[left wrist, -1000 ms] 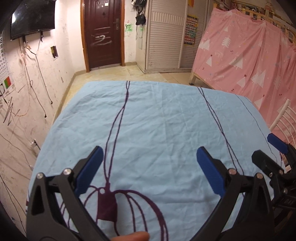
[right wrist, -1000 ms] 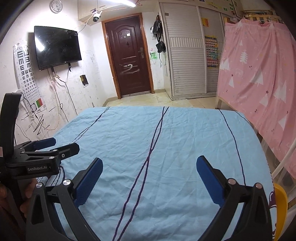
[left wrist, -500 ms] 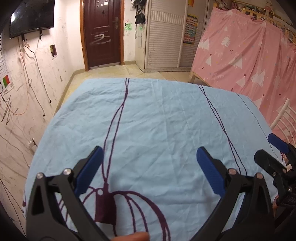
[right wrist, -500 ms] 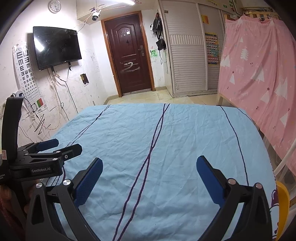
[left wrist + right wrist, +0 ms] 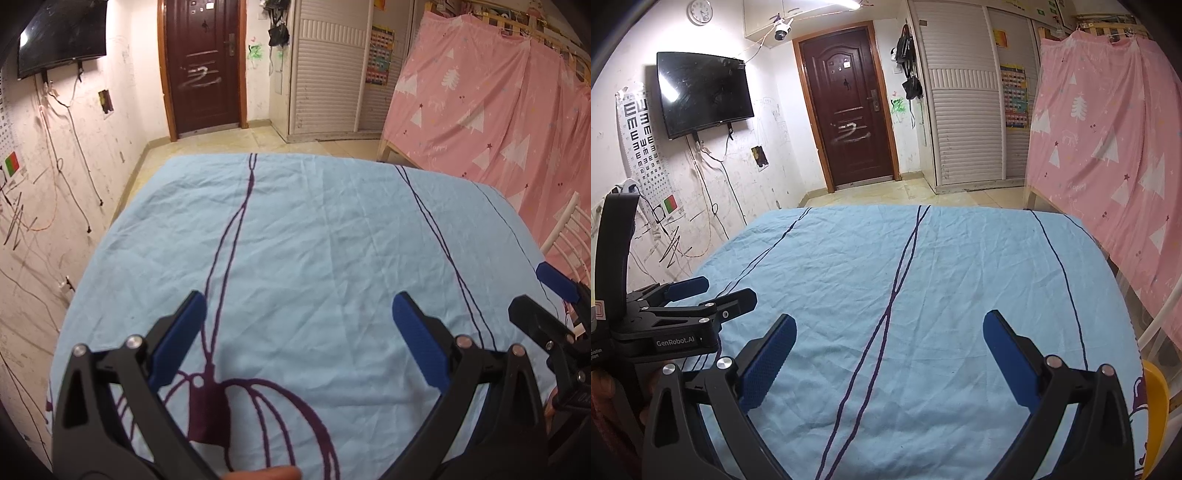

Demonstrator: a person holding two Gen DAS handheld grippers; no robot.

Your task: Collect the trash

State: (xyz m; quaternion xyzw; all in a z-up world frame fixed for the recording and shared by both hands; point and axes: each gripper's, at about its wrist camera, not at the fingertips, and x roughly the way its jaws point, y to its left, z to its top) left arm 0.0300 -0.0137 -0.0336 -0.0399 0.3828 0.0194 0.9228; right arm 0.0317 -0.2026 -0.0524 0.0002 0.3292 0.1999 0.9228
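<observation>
Honestly, no trash shows anywhere in either view right now. The blue sheet (image 5: 314,258) is bare apart from its purple print and some wrinkles, and nothing sits on the strip of floor (image 5: 886,192) by the door (image 5: 849,107) either. Both claws are empty with fingers spread wide: the left gripper (image 5: 297,334) hangs low over the near part of the sheet, and the right gripper (image 5: 888,352) sits just beside it, aimed the same way. Each one pokes into the edge of the other's view.

So either the pickup is already finished or the trash is somewhere out of frame, and I can't tell which from this. No bin or bag in sight either. My guess is there's nothing left on the bed itself.
</observation>
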